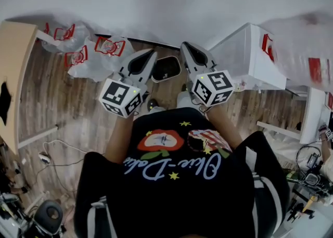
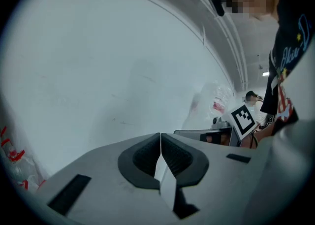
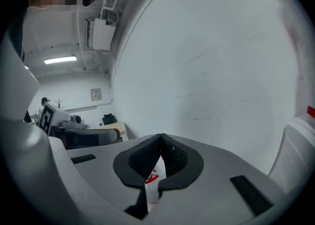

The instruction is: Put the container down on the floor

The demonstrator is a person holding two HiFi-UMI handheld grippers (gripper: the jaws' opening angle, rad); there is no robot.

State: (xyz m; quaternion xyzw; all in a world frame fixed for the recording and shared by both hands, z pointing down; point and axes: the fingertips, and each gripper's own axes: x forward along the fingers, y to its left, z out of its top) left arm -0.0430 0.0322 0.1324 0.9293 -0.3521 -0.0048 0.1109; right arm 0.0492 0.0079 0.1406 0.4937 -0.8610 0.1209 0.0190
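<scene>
As both face the white wall [image 2: 98,71], the left gripper [image 2: 160,136] and right gripper [image 3: 161,137] are closed, empty.

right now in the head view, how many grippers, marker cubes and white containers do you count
grippers: 2, left gripper, right gripper
marker cubes: 2
container: 1
total: 5

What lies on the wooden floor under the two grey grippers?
A dark glossy rounded-rectangle object, its sides covered by the left gripper and right gripper. Whatever lies directly beneath their bodies is hidden.
</scene>
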